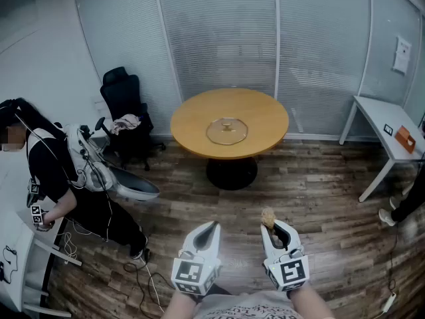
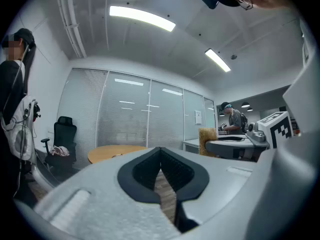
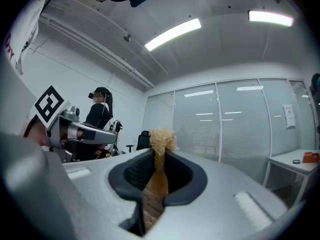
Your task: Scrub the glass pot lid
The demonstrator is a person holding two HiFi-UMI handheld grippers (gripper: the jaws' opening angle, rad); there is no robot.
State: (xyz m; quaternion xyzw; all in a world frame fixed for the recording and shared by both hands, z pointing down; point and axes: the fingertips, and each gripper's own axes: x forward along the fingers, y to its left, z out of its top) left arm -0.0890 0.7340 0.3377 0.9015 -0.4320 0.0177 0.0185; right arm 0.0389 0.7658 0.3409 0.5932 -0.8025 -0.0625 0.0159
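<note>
Right gripper (image 1: 274, 228): jaws clamped on tan fibrous scrub pad (image 1: 268, 216), tuft protruding past tips. Left gripper (image 1: 210, 230): jaws together, nothing between. Both held low, near, over wood floor. Glass pot lid (image 1: 227, 131): far, lying flat at centre of round wooden table (image 1: 192, 121), knob (image 1: 228, 121) up, well apart from both grippers. Handling, judged: rigid, smooth, likely slippery, breakable, moderately heavy. Best hold: central knob or rim, left gripper steadying, pad working glass.
</note>
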